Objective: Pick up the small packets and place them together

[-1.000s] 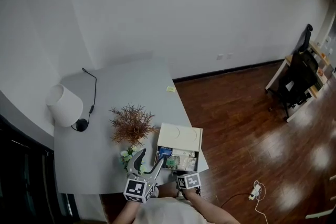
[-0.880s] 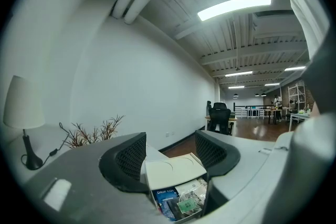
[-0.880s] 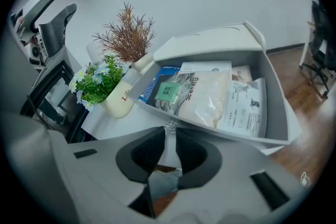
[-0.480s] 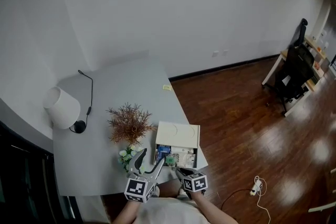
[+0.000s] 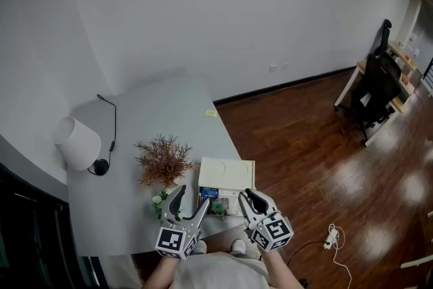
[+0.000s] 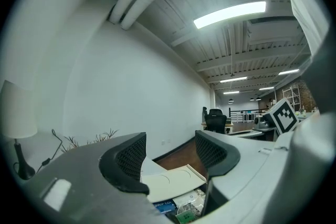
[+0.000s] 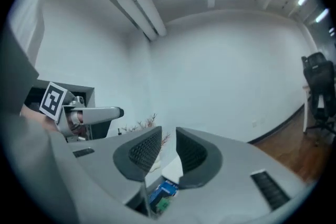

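An open cream box (image 5: 227, 174) lies at the near right of the grey table (image 5: 135, 145). Its tray holds several small packets (image 5: 221, 199), among them a blue one (image 7: 164, 190) and a green one (image 6: 185, 214). My left gripper (image 5: 190, 204) hovers just left of the tray, open, with nothing between its pads (image 6: 129, 157). Just right of the tray, my right gripper (image 5: 252, 201) is lifted above the table's near edge. Its jaws stand a narrow gap apart and hold nothing; the packets show below them in the right gripper view.
A dried brown plant (image 5: 162, 160) with small white flowers (image 5: 159, 200) stands left of the box. A white lamp (image 5: 76, 143) with a black cord sits at the table's left. A yellow note (image 5: 211, 114) lies far back. Wooden floor and a black chair (image 5: 375, 84) lie to the right.
My right gripper has drawn back from the box, toward the right and up. The left gripper has barely moved. The head camera has tilted slightly.
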A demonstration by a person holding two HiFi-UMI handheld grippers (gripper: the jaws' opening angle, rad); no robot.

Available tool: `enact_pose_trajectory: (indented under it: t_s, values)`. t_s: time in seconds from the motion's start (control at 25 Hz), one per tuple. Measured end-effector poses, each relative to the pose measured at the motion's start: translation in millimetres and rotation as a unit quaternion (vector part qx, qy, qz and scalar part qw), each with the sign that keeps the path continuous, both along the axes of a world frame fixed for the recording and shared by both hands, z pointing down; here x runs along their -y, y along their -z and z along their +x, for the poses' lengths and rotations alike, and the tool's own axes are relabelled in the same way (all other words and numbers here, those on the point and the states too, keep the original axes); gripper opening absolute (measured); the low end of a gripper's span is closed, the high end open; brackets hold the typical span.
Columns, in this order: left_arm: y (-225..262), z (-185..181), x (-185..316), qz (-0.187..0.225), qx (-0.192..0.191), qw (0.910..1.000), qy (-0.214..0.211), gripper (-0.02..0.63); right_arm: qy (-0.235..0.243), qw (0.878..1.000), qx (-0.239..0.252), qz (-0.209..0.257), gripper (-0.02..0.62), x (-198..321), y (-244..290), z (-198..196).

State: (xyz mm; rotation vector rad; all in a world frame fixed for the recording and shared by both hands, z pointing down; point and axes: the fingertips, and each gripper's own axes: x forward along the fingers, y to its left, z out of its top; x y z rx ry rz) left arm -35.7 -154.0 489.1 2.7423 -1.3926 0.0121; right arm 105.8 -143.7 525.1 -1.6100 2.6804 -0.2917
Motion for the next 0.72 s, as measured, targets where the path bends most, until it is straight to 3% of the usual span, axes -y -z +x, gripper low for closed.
enact_pose_trajectory:
  t_s: [0.16,0.32,0.4,0.56,0.6,0.64,0.72]
  values:
    - [14.1,1.5,2.8,0.018,-0.002,0.9998,0.000,0.277,-0.028,0.997,-0.014,0.066,0.101,6.6,48.2,14.1]
    - [21.1,1.6,5.1,0.029,-0.005,0.9995,0.008,0.278,-0.062,0.992,-0.035,0.103,0.130,9.6,68.5,28.6]
    - [23.5,0.3,6.7,0.035,-0.006,0.9993,0.014,0.277,-0.073,0.990,-0.040,0.117,0.268,9.7,73.2,33.8]
    - [31.0,-1.3,10.5,0.051,-0.010,0.9984,0.021,0.281,-0.085,0.986,-0.042,0.134,0.290,6.5,78.6,40.0]
    - [33.0,-2.2,12.2,0.054,-0.012,0.9981,0.025,0.293,-0.080,0.987,-0.045,0.128,0.408,7.3,75.9,38.9]
    - [34.2,-3.1,14.3,0.057,-0.015,0.9979,0.029,0.304,-0.070,0.989,-0.048,0.121,0.456,8.5,72.3,36.6]
    - [33.6,-3.9,18.4,0.058,-0.017,0.9977,0.032,0.304,-0.048,0.991,-0.053,0.112,0.456,9.4,66.4,31.9]
